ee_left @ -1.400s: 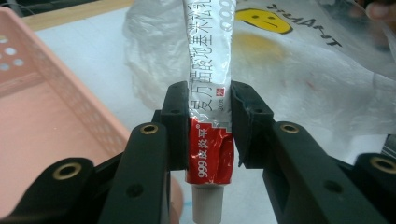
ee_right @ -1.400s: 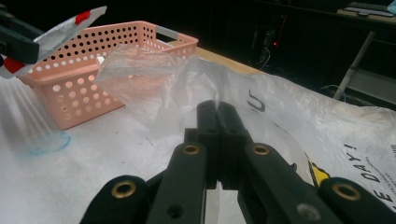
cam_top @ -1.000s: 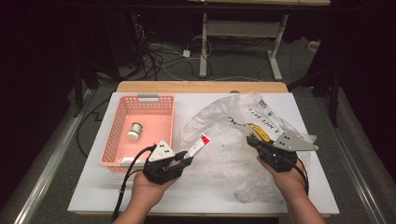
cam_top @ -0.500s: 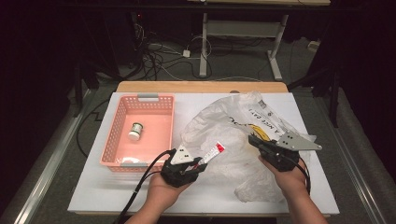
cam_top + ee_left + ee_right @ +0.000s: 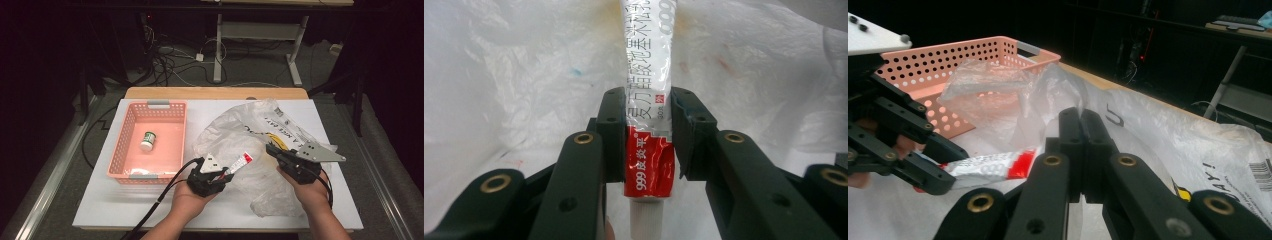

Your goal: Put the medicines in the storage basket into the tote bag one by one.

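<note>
My black left gripper holds a red-and-white tube printed with grey characters and a white cap. Beside it, a clear bag with black and yellow print; the perforated basket is salmon pink.

The tube's far end is cut off by the top edge of the left gripper view. The label on the small bottle in the basket is too small to read.
</note>
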{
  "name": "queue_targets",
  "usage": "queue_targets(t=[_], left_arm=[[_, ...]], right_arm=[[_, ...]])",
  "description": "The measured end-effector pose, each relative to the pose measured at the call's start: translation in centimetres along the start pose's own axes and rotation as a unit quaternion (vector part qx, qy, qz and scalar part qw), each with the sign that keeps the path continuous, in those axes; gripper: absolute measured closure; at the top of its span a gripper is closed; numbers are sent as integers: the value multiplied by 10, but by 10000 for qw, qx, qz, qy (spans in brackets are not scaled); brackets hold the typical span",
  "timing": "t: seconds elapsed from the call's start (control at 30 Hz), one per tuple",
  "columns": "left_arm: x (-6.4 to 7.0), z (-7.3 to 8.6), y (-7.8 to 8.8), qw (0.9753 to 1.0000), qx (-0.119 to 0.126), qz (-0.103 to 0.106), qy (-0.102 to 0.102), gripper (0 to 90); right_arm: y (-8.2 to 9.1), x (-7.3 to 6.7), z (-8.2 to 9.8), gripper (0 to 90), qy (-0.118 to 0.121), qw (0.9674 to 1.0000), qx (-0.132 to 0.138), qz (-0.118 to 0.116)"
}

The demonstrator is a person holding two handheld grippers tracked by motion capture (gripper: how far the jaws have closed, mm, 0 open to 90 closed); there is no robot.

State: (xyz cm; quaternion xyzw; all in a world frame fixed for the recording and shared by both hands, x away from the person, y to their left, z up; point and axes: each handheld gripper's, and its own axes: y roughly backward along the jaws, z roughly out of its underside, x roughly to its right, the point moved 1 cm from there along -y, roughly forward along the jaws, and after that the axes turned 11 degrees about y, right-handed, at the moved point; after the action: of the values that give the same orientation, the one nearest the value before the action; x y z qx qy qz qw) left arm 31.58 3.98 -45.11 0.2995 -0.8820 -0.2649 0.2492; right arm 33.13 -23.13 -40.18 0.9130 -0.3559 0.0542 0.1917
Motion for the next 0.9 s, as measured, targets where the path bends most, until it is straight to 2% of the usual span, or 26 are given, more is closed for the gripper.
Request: queue_targets(t=[0.4, 0.6, 0.9], left_arm=[[-3, -13, -22, 10000, -19, -91, 22, 674], [-2, -21, -39, 9999, -45, -123, 42, 674], [1, -38, -71, 9998, 60, -201, 20, 673]], right_arm=[[-3, -7, -5, 900, 93, 10000, 16, -25], [-4, -5, -6, 900, 68, 10000, 50, -18], [-7, 0, -4, 900, 12, 10000, 63, -4]])
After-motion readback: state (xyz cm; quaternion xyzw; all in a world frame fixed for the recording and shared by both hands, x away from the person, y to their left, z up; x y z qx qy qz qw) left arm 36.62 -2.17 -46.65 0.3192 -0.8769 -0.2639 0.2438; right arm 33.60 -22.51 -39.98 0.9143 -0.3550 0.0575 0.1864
